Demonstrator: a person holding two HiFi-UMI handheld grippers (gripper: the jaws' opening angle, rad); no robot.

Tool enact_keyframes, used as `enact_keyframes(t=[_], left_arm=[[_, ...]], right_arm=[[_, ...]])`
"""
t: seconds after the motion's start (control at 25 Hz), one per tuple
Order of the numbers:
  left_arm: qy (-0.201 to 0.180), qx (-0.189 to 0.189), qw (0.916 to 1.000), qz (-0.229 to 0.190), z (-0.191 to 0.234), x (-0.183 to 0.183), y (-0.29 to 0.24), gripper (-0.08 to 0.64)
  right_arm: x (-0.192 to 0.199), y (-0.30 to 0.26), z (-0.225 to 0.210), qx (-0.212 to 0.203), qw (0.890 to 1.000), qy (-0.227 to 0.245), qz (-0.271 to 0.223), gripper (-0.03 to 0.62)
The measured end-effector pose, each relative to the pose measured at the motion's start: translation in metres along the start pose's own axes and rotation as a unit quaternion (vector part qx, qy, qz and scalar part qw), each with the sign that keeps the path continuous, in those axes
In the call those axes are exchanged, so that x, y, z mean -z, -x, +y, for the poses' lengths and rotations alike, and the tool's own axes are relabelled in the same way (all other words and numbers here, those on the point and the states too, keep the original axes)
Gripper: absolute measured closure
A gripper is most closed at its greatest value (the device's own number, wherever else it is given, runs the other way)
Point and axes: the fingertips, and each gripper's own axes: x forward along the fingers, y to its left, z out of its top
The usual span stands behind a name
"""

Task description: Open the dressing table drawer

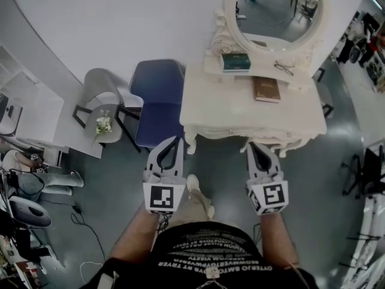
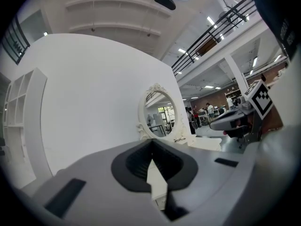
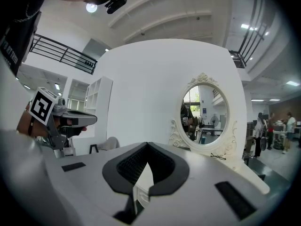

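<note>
Drawer [image 1: 237, 132] frontage shows only as a thin pale strip under the near edge of the white table [image 1: 240, 116], upper centre-right of the head view. No knob or pull can be made out there. A brown book [image 1: 266, 89], a green box [image 1: 235, 61] and a pair of glasses [image 1: 284, 68] rest on top, below the oval mirror [image 1: 274, 5].

The left hand-held gripper [image 1: 175, 139] and the right hand-held gripper [image 1: 252, 144] hover just short of that edge, lower centre of the frame. Each has its jaws pressed together on nothing and touches nothing.

The drawer is probably a light, rigid wooden box that may bind if pulled askew. A small painted knob would be smooth and slippery, so the pinch belongs on its neck after the jaws spread. The pull should be straight and gentle, since the slim-legged table could shift.
</note>
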Motion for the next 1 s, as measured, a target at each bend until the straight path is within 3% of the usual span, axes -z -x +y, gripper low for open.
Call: enact_keyframes(t=[0.52, 1.0], left_arm=[[0.019, 0.014, 0.9997, 0.007, 0.022, 0.005, -0.07, 0.555], [0.008, 0.033, 0.9992, 0.019, 0.035, 0.011, -0.126, 0.555]], right_arm=[[0.002, -0.055, -0.026, 0.006, 1.0, -0.002, 0.025, 0.589], [0.002, -0.107, -0.046, 0.005, 1.0, -0.007, 0.028, 0.589]])
